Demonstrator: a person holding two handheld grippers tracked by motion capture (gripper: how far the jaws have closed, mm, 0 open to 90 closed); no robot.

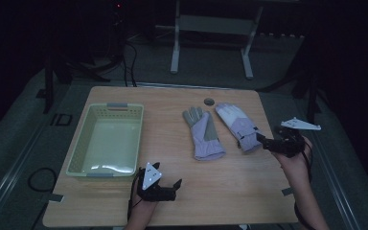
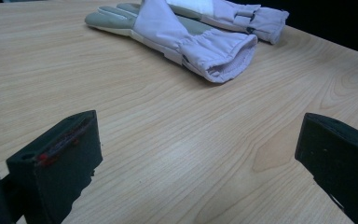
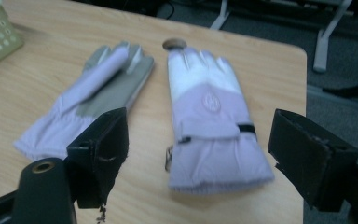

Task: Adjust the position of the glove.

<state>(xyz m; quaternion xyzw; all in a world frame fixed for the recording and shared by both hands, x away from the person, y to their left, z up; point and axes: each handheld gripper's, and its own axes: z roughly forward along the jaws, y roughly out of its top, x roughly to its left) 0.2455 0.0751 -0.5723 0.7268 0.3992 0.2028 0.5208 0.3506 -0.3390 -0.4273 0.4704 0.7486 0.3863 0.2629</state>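
- Left gripper, jaws apart and empty, at the table's 6 o'clock edge
- Right gripper, jaws wide, nothing clamped, beside the right glove's cuff at 3 o'clock
- Left glove just beside it, centre
- Basket at 9 o'clock

Two gloves side by side (mid-table), basket left

Bare wood between my left gripper and gloves: open lane. Basket walls off left side of table; interior free. Two gloves lie flat mid-table: palm-up glove, back-up glove, narrow gap between. Small round disc just past fingertips. My right gripper sits at back-up glove's cuff.
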